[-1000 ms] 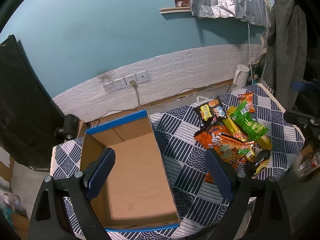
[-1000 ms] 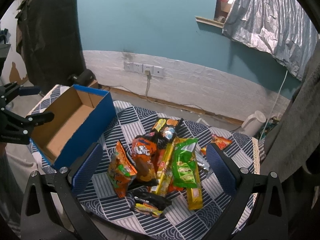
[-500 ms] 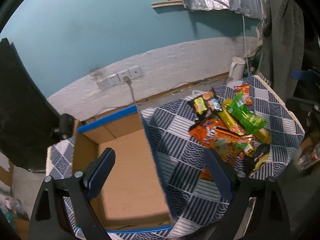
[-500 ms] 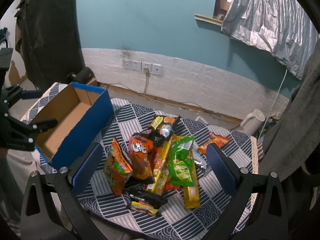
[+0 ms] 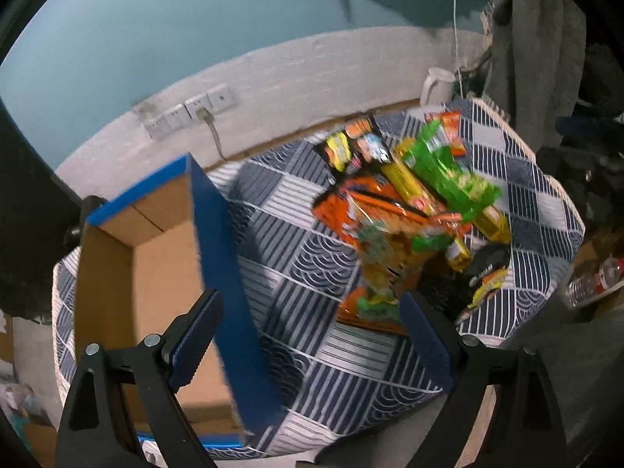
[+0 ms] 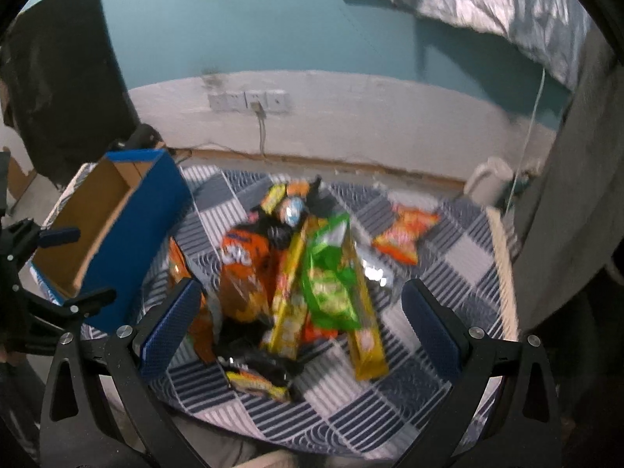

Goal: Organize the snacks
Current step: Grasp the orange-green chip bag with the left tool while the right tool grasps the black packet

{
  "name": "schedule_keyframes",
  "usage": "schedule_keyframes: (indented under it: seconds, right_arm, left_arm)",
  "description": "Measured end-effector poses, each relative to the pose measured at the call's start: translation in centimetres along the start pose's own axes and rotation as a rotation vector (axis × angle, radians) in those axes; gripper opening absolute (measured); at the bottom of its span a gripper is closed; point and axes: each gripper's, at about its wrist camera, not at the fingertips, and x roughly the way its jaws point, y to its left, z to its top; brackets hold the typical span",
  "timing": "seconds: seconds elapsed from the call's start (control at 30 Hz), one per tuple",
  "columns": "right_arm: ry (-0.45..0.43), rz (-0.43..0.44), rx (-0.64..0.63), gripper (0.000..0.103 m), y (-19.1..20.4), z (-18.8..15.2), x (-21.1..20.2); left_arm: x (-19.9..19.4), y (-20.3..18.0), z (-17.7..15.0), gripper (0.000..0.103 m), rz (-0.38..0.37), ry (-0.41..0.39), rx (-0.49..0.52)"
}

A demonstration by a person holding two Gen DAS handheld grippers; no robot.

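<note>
A pile of snack packets [image 6: 304, 280] lies in the middle of a table with a blue-and-white patterned cloth [image 6: 460, 257]; it also shows in the left wrist view [image 5: 405, 214]. The pile holds orange bags, a green bag [image 6: 331, 273] and long yellow packs. An open blue cardboard box [image 5: 156, 273], empty inside, stands at the table's left; it also shows in the right wrist view [image 6: 113, 230]. My left gripper [image 5: 308, 335] is open and empty above the box's right wall. My right gripper [image 6: 300, 331] is open and empty above the pile.
A white kettle [image 6: 489, 179] stands on the floor behind the table. Wall sockets with a cable [image 6: 249, 101] are on the white lower wall. A grey cloth hangs at the right [image 5: 542, 39]. A plastic bottle [image 5: 592, 277] lies beyond the table's right edge.
Both grippers have moved forward and lower toward the table. The left view has shifted right from over the box toward the snacks. The right gripper has come closer over the pile.
</note>
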Motion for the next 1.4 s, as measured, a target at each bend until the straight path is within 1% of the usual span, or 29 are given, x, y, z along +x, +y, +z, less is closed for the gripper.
schedule_keyframes:
  seconds: [0.1, 0.2, 0.27, 0.33, 0.5, 0.63, 0.7, 0.83, 0.93, 1.07, 1.17, 1.2, 1.23, 1.27, 1.3, 1.33, 1.4]
  right_arm:
    - [0.049, -0.009, -0.006, 0.101, 0.3, -1.9, 1.2]
    - [0.071, -0.017, -0.027, 0.101, 1.1, -3.5, 2.1]
    - [0.088, -0.016, -0.012, 0.101, 1.4, -4.5, 2.7]
    - [0.109, -0.010, 0.008, 0.101, 1.7, -5.5, 3.5]
    - [0.145, -0.023, 0.013, 0.101, 2.8, -7.5, 5.5]
    - [0.166, -0.046, 0.022, 0.101, 3.1, -8.0, 6.8]
    - [0.181, -0.058, 0.048, 0.101, 2.9, -8.2, 7.5]
    - [0.207, -0.048, 0.081, 0.101, 2.6, -8.3, 8.9]
    - [0.208, -0.054, 0.080, 0.101, 2.8, -8.3, 9.7]
    - [0.238, -0.061, 0.094, 0.101, 2.9, -8.5, 11.2]
    - [0.249, -0.076, 0.082, 0.101, 2.8, -8.7, 11.9]
    - [0.250, -0.078, 0.079, 0.099, 2.7, -8.7, 12.0]
    - [0.250, -0.074, 0.076, 0.090, 2.6, -8.6, 12.1]
    - [0.252, -0.063, 0.074, 0.084, 2.5, -8.5, 12.1]
    - [0.253, -0.048, 0.073, 0.073, 2.3, -8.4, 12.0]
    - [0.253, -0.034, 0.071, 0.066, 2.2, -8.3, 11.9]
    - [0.253, -0.025, 0.055, 0.064, 1.9, -8.2, 11.7]
  left_arm:
    - [1.0, -1.5, -0.5, 0.093, 0.016, 0.020, 0.048]
    - [1.7, -2.4, -1.2, 0.093, 0.016, 0.020, 0.062]
    - [2.1, -2.9, -1.5, 0.093, 0.027, 0.030, 0.078]
    - [2.4, -3.2, -1.6, 0.093, 0.039, 0.042, 0.089]
    - [3.2, -3.3, -2.5, 0.093, 0.044, 0.034, 0.092]
    - [4.5, -2.9, -3.0, 0.093, 0.049, 0.056, 0.064]
    - [5.3, -3.0, -3.3, 0.093, 0.072, 0.064, 0.081]
    - [6.3, -3.0, -3.4, 0.093, 0.098, 0.061, 0.114]
    - [6.8, -2.8, -3.4, 0.093, 0.104, 0.064, 0.111]
    - [7.7, -2.7, -3.7, 0.093, 0.115, 0.080, 0.119]
    - [8.1, -2.7, -4.0, 0.093, 0.101, 0.090, 0.115]
    - [8.1, -2.7, -4.0, 0.093, 0.091, 0.090, 0.110]
    - [8.2, -2.7, -3.9, 0.093, 0.083, 0.085, 0.110]
    - [8.2, -2.9, -3.9, 0.093, 0.077, 0.082, 0.112]
    - [8.2, -3.0, -3.8, 0.093, 0.072, 0.081, 0.112]
    - [8.3, -3.0, -3.7, 0.093, 0.065, 0.079, 0.108]
    - [8.2, -3.2, -3.5, 0.093, 0.043, 0.073, 0.094]
